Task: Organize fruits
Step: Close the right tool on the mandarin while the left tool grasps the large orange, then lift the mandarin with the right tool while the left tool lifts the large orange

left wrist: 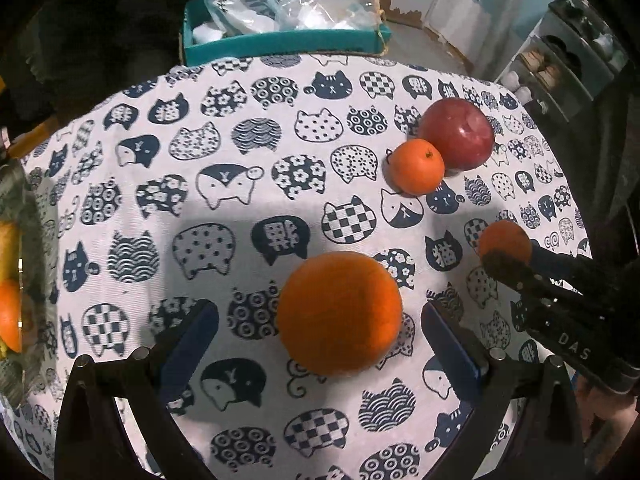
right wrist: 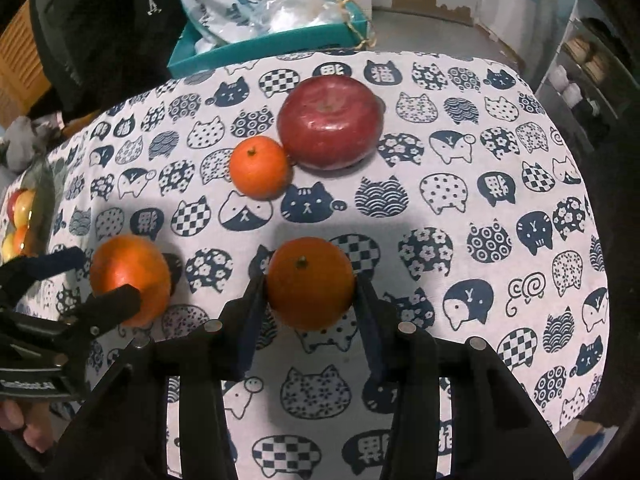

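Note:
My right gripper [right wrist: 310, 280] is shut on a small stemmed mandarin [right wrist: 310, 282], its blue pads pressing both sides; the same mandarin [left wrist: 506, 240] shows at the right of the left wrist view, in that gripper [left wrist: 512, 254]. A larger orange [left wrist: 340, 312] lies on the cat-print cloth between the wide-apart fingers of my left gripper [left wrist: 320, 310], with a gap on each side. From the right wrist view, that orange [right wrist: 130, 278] and the left gripper [right wrist: 106, 276] sit at the left. Farther back, another mandarin [left wrist: 416, 166] [right wrist: 259, 168] touches a red apple [left wrist: 458, 134] [right wrist: 330, 122].
A bowl of mixed fruit [left wrist: 12, 280] [right wrist: 20, 220] stands at the table's left edge. Behind the table is a teal box [left wrist: 280, 40] [right wrist: 260, 52] stuffed with plastic bags. Shelving stands off to the right. A hand grips each gripper handle.

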Demonstrator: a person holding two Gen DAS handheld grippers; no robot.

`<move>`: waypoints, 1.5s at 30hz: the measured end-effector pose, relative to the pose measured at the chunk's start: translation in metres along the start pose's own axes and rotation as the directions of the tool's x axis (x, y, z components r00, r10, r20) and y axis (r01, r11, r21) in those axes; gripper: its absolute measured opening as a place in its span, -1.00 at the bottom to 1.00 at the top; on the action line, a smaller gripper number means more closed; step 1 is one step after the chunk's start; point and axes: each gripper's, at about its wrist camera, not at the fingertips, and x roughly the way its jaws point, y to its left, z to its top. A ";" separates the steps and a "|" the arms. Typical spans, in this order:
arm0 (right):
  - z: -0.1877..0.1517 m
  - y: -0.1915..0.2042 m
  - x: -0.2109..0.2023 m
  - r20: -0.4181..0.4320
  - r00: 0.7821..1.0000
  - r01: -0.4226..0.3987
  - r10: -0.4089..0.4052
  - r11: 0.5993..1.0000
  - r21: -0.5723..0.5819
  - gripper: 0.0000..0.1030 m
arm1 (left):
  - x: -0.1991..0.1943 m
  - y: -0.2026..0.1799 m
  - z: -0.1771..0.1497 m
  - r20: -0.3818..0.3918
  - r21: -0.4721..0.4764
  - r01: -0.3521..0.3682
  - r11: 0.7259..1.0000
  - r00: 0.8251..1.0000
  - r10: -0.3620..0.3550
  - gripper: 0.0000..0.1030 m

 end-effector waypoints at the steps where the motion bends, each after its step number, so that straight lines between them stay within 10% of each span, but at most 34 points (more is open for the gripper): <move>1: 0.000 -0.001 0.000 0.001 1.000 0.000 0.000 1.000 0.003 -0.17 | 0.002 -0.001 0.001 -0.003 0.000 0.001 1.000 1.000 -0.001 0.98; 6: 0.001 -0.005 0.001 0.007 1.000 0.002 -0.002 1.000 0.012 -0.17 | 0.010 -0.005 0.001 -0.012 0.002 0.011 1.000 1.000 -0.011 0.96; 14: 0.005 -0.003 0.003 0.015 1.000 0.005 -0.005 1.000 0.003 -0.17 | 0.020 -0.006 0.000 -0.043 0.005 0.042 0.999 0.998 -0.042 0.33; 45: 0.026 0.040 -0.075 0.212 0.977 0.013 0.006 0.996 -0.090 -0.17 | -0.090 0.016 0.003 0.200 -0.015 0.005 1.000 0.980 -0.002 0.29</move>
